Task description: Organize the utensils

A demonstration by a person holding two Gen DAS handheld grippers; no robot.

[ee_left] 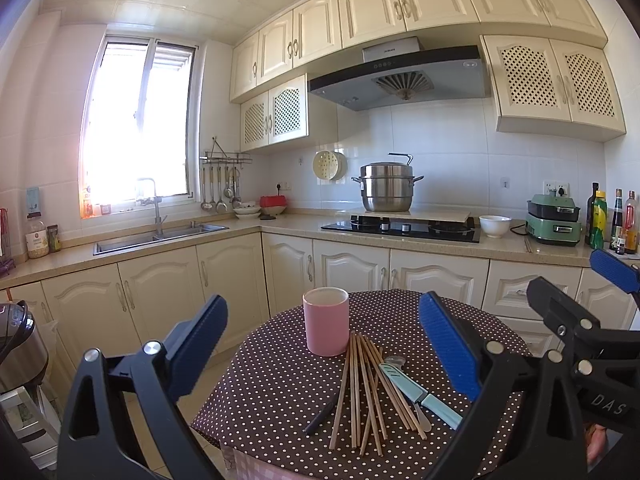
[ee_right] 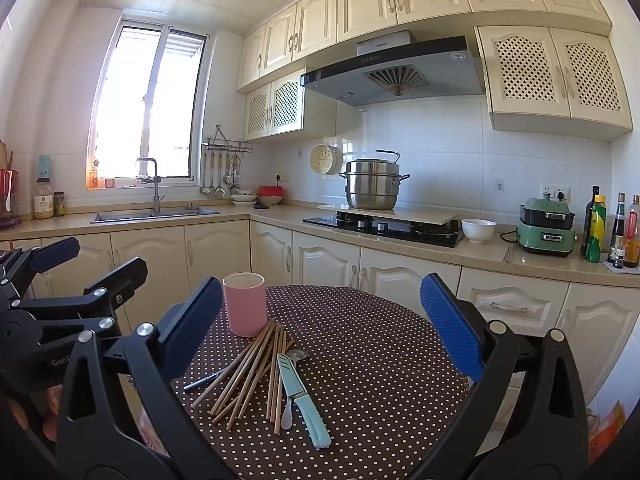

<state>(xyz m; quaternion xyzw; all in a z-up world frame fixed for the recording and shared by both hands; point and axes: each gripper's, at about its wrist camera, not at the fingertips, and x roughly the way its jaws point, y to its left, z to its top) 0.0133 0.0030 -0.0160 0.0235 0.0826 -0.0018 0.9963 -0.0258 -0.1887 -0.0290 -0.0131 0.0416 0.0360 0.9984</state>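
Both the left gripper [ee_left: 324, 344] and right gripper [ee_right: 322, 320] are hanging wide apart, gripping nothing, over chopsticks [ee_left: 362, 392], knife [ee_left: 416, 394] and pink cup [ee_left: 326, 320] sitting on the bench [ee_left: 280, 380].

cup [ee_left: 326, 321] on table [ee_left: 400, 312] | chopsticks [ee_left: 362, 392] before it | knife [ee_left: 420, 394] right

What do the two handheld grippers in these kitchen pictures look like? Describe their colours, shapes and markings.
Both the left gripper and the right gripper have black plastic frames with triangular cut-outs and silver round pivot bolts. Each carries two flat, ribbed blue finger pads. White lettering, partly readable as "DAS", marks the right gripper's body in the left wrist view. No cables or sleeves show.
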